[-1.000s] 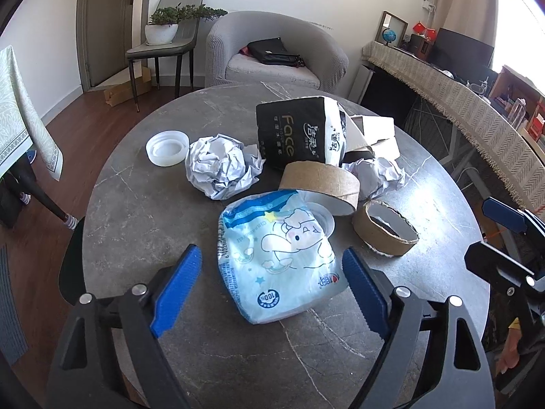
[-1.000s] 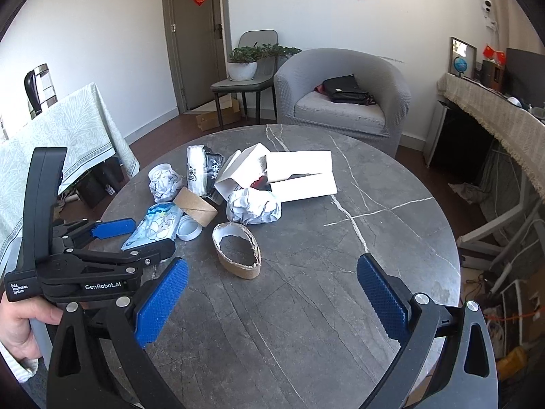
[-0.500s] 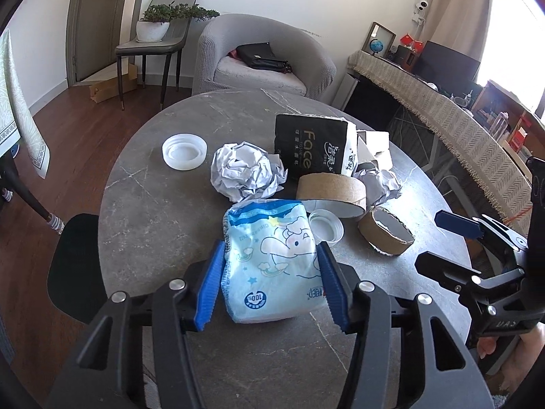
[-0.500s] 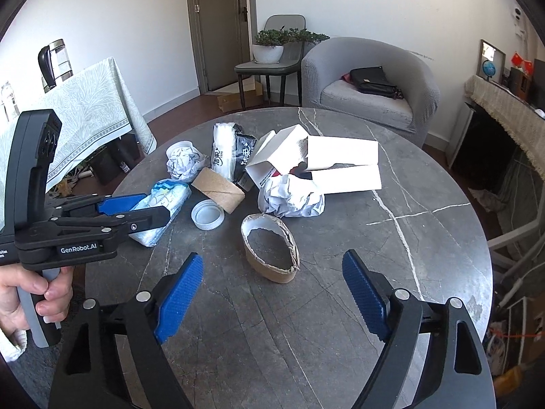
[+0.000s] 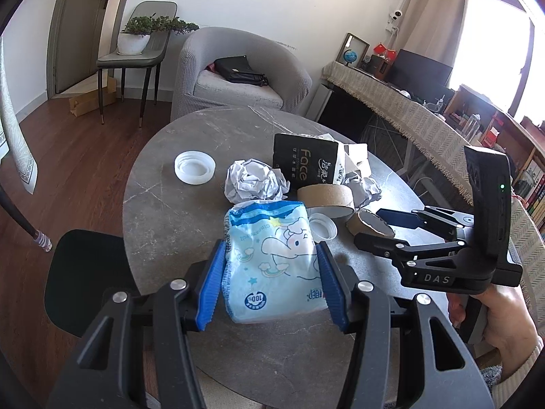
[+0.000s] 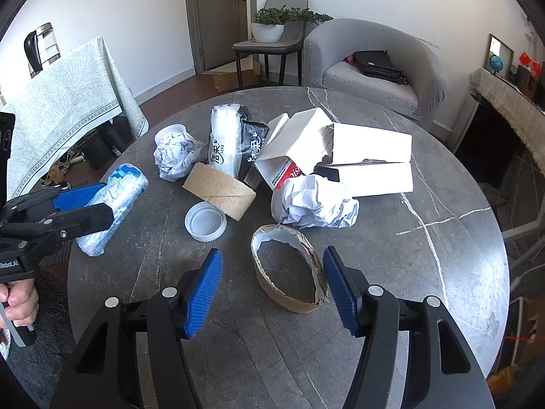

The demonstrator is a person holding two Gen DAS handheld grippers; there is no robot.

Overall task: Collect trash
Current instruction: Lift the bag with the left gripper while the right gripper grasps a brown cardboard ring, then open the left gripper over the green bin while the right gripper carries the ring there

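My left gripper (image 5: 270, 281) is shut on a light blue tissue pack (image 5: 272, 259) with a cartoon print, at the near left of the round grey table (image 5: 163, 204). It also shows in the right wrist view (image 6: 112, 204). My right gripper (image 6: 272, 289) is open, its blue pads on either side of a squashed cardboard tape ring (image 6: 289, 272), not touching it. The right gripper also shows in the left wrist view (image 5: 385, 226).
Trash on the table: two crumpled paper balls (image 6: 316, 202) (image 6: 175, 155), a brown tape core (image 6: 219, 191), a white lid (image 6: 206, 221), a second lid (image 5: 195, 167), a black tissue pack (image 6: 235, 150), torn white boxes (image 6: 357, 160). A black chair seat (image 5: 85, 272) is at the left edge.
My left gripper closed on the blue tissue pack. My right gripper moved forward and narrowed around the squashed tape ring.
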